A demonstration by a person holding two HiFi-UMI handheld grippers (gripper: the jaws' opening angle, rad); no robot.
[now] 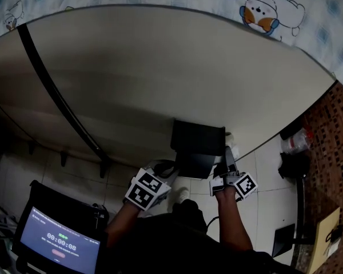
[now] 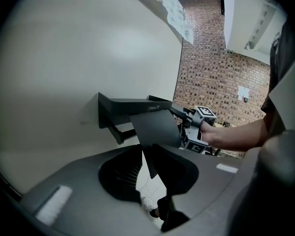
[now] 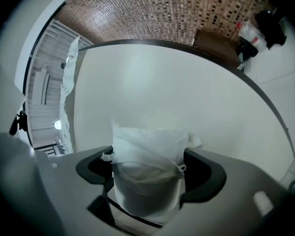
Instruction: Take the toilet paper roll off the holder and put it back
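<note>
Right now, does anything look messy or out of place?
The toilet paper roll in the right hand-held gripper looks ragged: its outer sheet is crumpled and loosely wrapped, with a torn end poking out. The holder's cover sits at a slant, pinched by the left hand-held gripper.

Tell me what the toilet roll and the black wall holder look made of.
The toilet paper roll: soft white tissue, matte, its loose outer sheet crumpled. The holder: black, smooth, faintly sheened, thin straight edges; painted metal or hard plastic, cannot tell which.
</note>
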